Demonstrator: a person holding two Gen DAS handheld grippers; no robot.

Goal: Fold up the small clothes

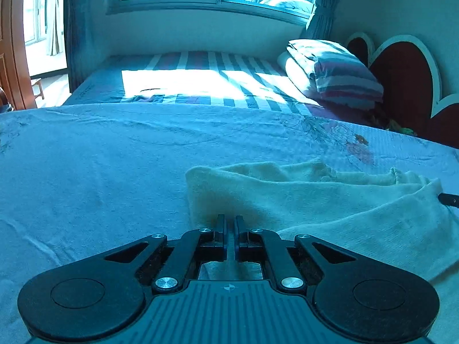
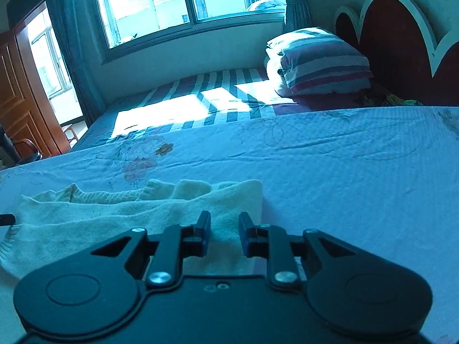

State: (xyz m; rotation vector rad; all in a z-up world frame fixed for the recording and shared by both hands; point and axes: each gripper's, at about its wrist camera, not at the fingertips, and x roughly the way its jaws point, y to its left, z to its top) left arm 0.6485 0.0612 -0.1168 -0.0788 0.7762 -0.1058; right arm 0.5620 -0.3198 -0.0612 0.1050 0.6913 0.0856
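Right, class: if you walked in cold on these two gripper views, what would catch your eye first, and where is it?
First, the cream knitted garment lying crumpled on the pale blue bedsheet, right in front of both cameras. The left gripper is shut on its near edge, while the right gripper stands slightly open over the opposite end. Beyond, a bright sun patch falls on the striped bedding below the window, with a striped pillow against the red heart-shaped headboard.

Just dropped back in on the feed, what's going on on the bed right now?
A person with a gripper in each hand is folding a small cream knit garment lying on the pale blue bedspread. The left gripper is shut on the garment's near edge at one end. The right gripper is at the other end, jaws apart with fabric between them, not clamping. The garment looks partly doubled over, so the fold isn't finished.
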